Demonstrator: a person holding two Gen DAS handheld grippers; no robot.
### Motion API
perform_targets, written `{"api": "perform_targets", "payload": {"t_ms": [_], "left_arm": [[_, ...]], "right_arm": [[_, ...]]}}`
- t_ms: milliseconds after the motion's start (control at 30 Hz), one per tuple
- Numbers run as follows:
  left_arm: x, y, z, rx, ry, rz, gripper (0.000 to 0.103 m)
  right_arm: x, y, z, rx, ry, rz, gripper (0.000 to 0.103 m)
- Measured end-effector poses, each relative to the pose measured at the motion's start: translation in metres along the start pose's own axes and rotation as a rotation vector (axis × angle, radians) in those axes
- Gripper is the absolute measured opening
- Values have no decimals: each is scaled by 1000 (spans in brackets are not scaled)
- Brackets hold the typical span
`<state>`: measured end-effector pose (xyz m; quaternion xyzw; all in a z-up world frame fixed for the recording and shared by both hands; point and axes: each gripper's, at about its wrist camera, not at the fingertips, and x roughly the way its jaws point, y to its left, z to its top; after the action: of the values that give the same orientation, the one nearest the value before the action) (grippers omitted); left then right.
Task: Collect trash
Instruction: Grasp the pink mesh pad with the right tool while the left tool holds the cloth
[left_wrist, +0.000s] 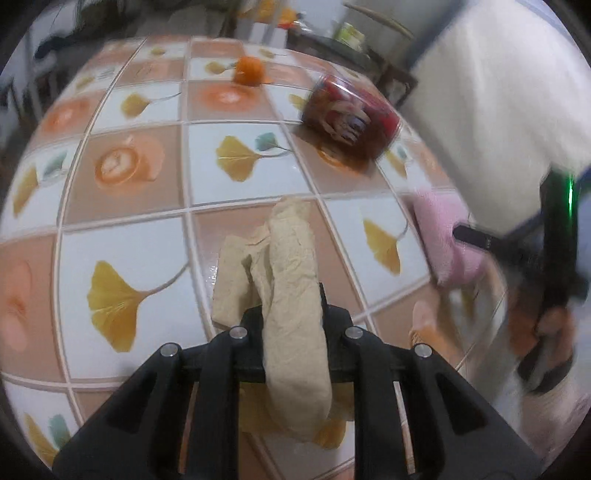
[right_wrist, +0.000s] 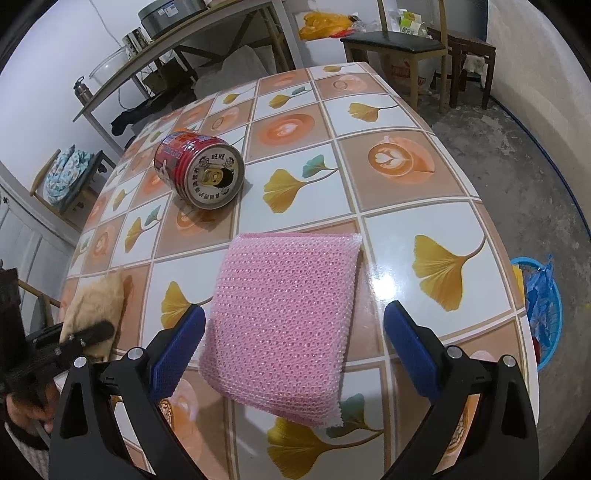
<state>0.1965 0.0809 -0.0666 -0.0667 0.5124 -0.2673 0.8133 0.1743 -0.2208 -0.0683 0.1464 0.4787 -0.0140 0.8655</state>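
- Clamping the crumpled beige tissue (left_wrist: 291, 295) in my left claw (left_wrist: 291, 314), jaws squeezed together on its middle, with both ends hanging free over the tiled table (left_wrist: 122, 258).
- Right claw (right_wrist: 295, 343) sits spread apart, blue pads either side of the pink scouring pad (right_wrist: 284, 317), not touching it, which lies flat on the near part of the table.
- To do this well, I reckon: keep the pinch firm so the loose tail doesn't drag, and carry the tissue clear of the pad and my other claw.
- Red drink can (right_wrist: 199, 170) lies on its side farther back on the left, opened end facing me; trash not yet collected.
- Left camera alone catches a small orange thing (left_wrist: 249, 72) at the far edge, too blurred to name.
- Right camera alone shows a blue basket (right_wrist: 550, 314) on the floor, right of the table, likely the bin.
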Motion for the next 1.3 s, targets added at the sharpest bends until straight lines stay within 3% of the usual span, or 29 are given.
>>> {"api": "perform_targets", "payload": {"t_ms": [133,200,233,267,367,500,600,767,933,1300], "left_arm": [[-1,-1,-2,20,-15,35,23],[0,-8,-2,65,-28,89,39],[2,-13,1,89,-31,128,53],[3,-17,0,122,-33,184,57],[9,-23,-3,198,-32,270,57],[8,-23,-3,219,-41,305,58],[5,-18,-3,203,-60,315,53],[6,-13,1,180,-73,355,29],[3,-6,5,132,-77,351,18],[2,-3,5,76,-80,329,13]], "right_arm": [[0,1,1,-5,1,1,94],[0,1,1,-3,3,1,94],[0,1,0,-3,3,1,94],[0,1,0,-3,3,1,94],[1,2,0,-5,5,3,94],[2,4,0,-11,9,4,94],[3,4,0,-12,12,4,94],[4,6,1,-21,11,1,94],[5,10,0,-53,13,-2,94],[17,24,-6,-160,20,-61,92]]}}
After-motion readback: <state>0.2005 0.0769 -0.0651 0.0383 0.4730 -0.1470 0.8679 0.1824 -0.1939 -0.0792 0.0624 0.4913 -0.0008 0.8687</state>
